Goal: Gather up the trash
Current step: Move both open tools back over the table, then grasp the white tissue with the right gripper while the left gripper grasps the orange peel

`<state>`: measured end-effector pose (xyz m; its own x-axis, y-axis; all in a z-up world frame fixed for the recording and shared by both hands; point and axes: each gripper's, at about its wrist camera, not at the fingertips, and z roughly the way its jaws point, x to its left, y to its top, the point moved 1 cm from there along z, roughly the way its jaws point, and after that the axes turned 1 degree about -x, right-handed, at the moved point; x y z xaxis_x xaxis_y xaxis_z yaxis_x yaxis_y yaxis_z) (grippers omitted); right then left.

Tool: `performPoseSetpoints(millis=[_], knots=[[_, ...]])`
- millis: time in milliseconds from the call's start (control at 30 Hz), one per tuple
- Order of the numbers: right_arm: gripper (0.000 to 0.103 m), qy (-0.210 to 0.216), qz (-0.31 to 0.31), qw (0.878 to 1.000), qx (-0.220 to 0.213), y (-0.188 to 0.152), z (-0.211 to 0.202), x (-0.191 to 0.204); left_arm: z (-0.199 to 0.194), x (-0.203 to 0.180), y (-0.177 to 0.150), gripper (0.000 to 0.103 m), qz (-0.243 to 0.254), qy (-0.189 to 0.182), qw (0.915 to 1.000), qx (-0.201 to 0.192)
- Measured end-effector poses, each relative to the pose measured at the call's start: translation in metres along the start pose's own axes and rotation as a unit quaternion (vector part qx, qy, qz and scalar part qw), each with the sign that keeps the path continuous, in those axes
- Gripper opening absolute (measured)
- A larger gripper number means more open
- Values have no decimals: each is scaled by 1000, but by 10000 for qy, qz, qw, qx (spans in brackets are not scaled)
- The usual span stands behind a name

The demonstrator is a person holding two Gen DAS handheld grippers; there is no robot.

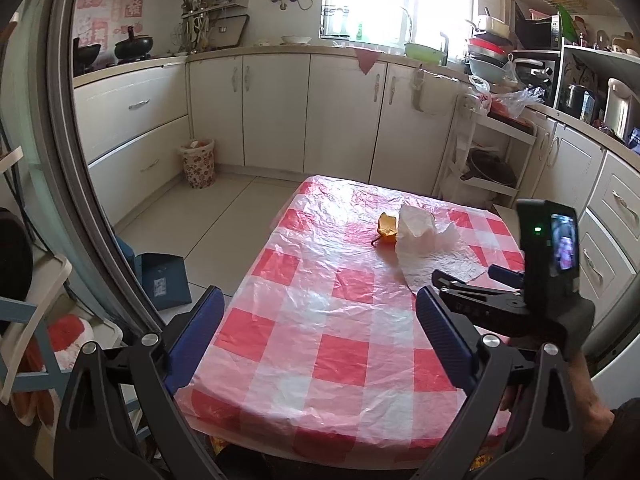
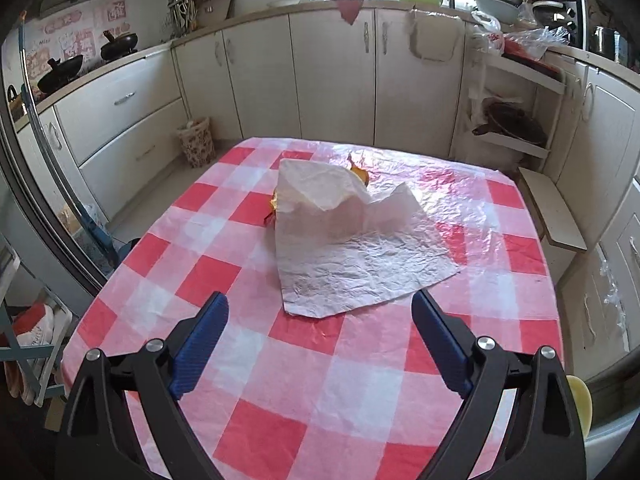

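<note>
We list: tablecloth [image 2: 320, 380], red-and-white check under a glossy film. Crumpled paper [image 2: 352, 248], white. Peel scrap [image 1: 387, 229], orange-yellow. Waste bin [image 1: 198, 162], cream with red floral print. Cabinets [image 1: 276, 112], off-white. Woks [image 1: 134, 46], black. Basin [image 1: 424, 52] by the window, pale green. Wall tiles [image 1: 108, 20], pink and white motifs. Gripper fingers [image 2: 202, 340], blue pads on black frames.

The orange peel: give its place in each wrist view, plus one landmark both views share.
Left wrist: the orange peel lies in plain view mid-table, just left of the white paper, touching it.
Right wrist: the peel is mostly hidden behind the paper; only orange edges show at the paper's top and left.
Shared landmark: the floral bin by the cabinets.
</note>
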<state>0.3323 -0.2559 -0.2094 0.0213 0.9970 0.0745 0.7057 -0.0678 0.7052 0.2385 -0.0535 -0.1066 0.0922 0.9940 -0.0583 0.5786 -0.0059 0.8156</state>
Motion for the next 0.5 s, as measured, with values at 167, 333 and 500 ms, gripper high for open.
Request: performPoseSetpoints(millis=[167,333,500], knots=[[89,-103,-180,9990,391,4,46,4,11,4,4,93,16,41,9999,148],[71,-118,-169,9972,715,2,72,-10,39,9,11,93,-99,49,9986,511],[11,-24,-254,9968,757,3,65,-32,86,0,28,93,1,107,9960,891]])
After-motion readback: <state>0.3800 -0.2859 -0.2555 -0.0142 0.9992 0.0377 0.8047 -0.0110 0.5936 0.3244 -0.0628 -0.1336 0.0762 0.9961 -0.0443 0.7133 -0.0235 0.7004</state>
